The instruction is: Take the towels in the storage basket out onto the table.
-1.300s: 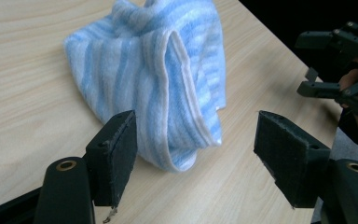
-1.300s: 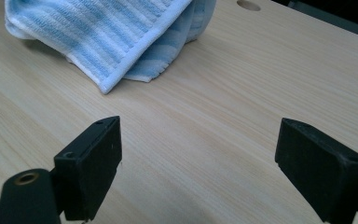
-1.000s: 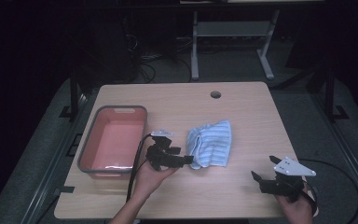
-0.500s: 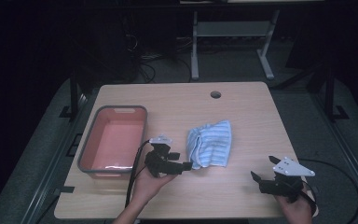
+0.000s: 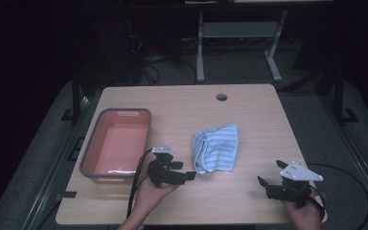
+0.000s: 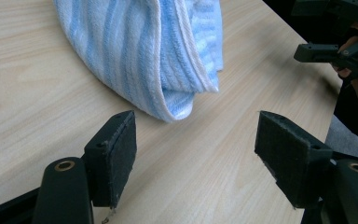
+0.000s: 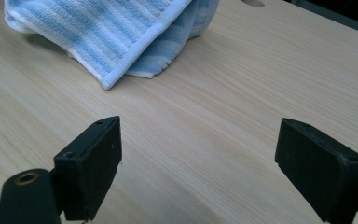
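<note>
A folded blue-and-white striped towel (image 5: 215,147) lies near the middle of the wooden table (image 5: 249,110). My left gripper (image 5: 191,176) is open, just short of the towel's near left corner; in the left gripper view the towel's folded corner (image 6: 175,105) lies a little ahead of the jaws, with bare wood between them. My right gripper (image 5: 262,184) stands open near the table's front right, pointing left toward the towel. In the right gripper view the towel (image 7: 116,32) lies well ahead and nothing sits between the jaws.
A pink tub (image 5: 90,158) with a grey rim stands at the table's left side, close behind my left hand. A cable hole (image 5: 221,97) is at the table's far edge. Cables trail from both grippers. Dark floor and a metal stand lie beyond.
My left gripper has slid a little toward the table's front, along the towel's left edge to its near corner. The right gripper and the towel have stayed put.
</note>
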`<state>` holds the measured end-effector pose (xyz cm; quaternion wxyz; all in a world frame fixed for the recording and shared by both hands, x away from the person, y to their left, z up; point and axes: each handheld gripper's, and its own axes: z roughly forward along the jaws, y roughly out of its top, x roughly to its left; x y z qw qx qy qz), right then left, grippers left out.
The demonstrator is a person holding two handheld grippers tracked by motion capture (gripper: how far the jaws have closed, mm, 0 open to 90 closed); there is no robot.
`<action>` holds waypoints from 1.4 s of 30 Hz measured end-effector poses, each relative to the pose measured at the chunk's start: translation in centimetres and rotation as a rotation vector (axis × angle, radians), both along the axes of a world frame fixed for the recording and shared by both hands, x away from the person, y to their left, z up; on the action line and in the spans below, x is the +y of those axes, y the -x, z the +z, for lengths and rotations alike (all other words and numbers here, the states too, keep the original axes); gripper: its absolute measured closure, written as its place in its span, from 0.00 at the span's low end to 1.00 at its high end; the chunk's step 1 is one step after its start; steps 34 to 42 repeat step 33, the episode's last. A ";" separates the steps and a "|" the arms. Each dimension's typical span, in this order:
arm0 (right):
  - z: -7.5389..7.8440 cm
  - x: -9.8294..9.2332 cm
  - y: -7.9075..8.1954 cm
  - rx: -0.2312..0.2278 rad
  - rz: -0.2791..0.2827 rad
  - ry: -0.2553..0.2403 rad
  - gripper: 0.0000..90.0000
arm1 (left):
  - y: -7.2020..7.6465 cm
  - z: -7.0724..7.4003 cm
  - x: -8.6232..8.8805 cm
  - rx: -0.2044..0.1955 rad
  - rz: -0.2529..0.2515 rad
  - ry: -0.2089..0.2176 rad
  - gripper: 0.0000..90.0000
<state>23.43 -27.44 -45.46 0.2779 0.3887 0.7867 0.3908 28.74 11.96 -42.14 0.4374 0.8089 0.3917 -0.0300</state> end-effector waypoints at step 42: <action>-0.4 0.2 0.8 0.007 0.004 -0.001 0.16 | 3.2 -1.6 2.3 0.017 0.016 0.002 0.31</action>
